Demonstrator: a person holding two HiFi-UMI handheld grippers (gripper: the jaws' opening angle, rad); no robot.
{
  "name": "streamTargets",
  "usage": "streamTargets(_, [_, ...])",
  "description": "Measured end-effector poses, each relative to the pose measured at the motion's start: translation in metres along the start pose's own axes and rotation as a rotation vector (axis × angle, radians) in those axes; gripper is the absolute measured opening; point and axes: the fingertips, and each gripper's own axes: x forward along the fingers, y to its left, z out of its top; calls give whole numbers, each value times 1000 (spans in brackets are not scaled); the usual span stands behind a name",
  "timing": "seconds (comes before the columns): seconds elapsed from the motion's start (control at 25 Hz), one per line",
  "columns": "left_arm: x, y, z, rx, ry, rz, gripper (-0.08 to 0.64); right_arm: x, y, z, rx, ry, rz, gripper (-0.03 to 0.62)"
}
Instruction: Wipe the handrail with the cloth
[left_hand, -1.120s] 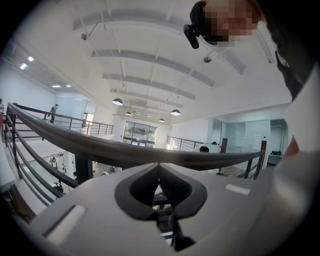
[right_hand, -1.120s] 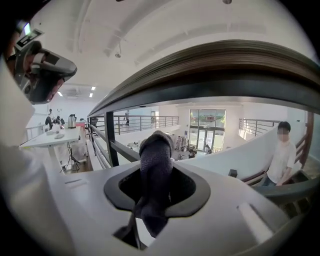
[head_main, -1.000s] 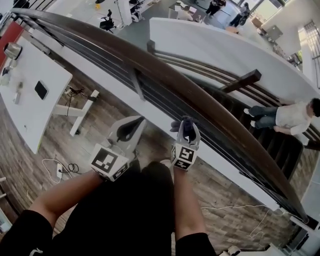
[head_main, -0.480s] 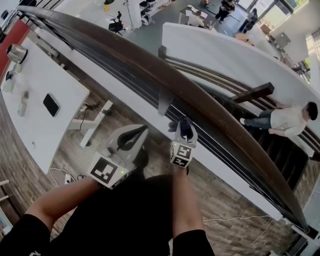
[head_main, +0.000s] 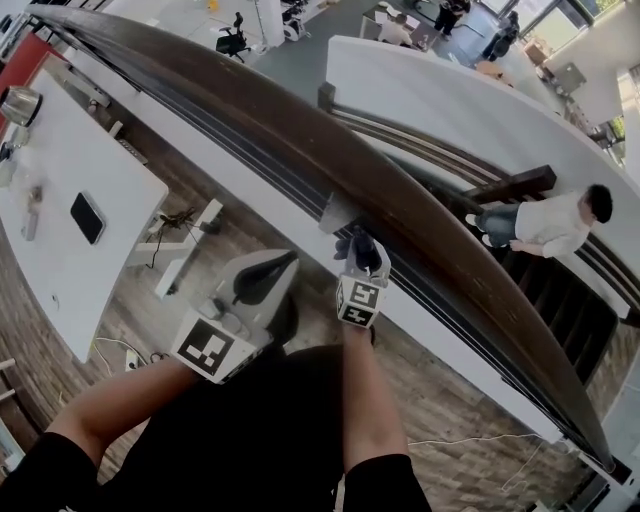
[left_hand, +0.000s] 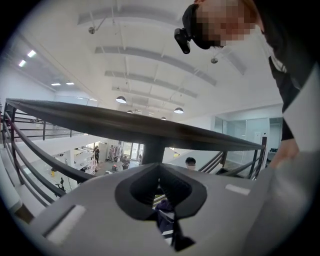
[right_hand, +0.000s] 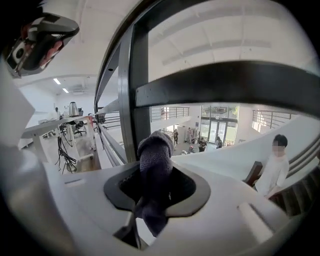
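Observation:
The dark brown handrail (head_main: 300, 130) runs diagonally from the top left to the bottom right of the head view, on black bars and a post (head_main: 338, 212). My right gripper (head_main: 362, 258) is shut on a dark blue-grey cloth (right_hand: 155, 165), which bulges out past the jaws. The cloth (head_main: 358, 243) sits just below the rail's near edge, beside the post (right_hand: 127, 90). My left gripper (head_main: 262, 278) hangs lower and to the left, away from the rail. Its jaws meet at the tips with nothing between them. The left gripper view shows the handrail (left_hand: 150, 125) overhead.
A white table (head_main: 60, 250) with a phone (head_main: 87, 217) and a metal kettle (head_main: 20, 105) stands at the left. Cables (head_main: 130, 355) lie on the wooden floor. Beyond the rail there is a drop to a stairway, where a person (head_main: 545, 225) sits.
Both grippers have moved along the railing, and the right one has sunk a little. The cloth now sits beside the post under the rail. The left gripper has stayed shut and empty.

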Motion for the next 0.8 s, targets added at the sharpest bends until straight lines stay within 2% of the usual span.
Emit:
streamTargets(0.2, [-2,-1,-27,-5,53,18,0,17,7,-19,21,64,70,103])
streamTargets(0.32, [-2,-1,-22,6,40,9,0,27,7,-25,14,78,81,103])
streamTargets(0.52, [-2,3,-24,3,36,37,0,26,12,-33,-69,164,107,103])
streamTargets(0.8, [-2,-4,-26,9,50,48,0,12,-1,-44,-107,202,110,104])
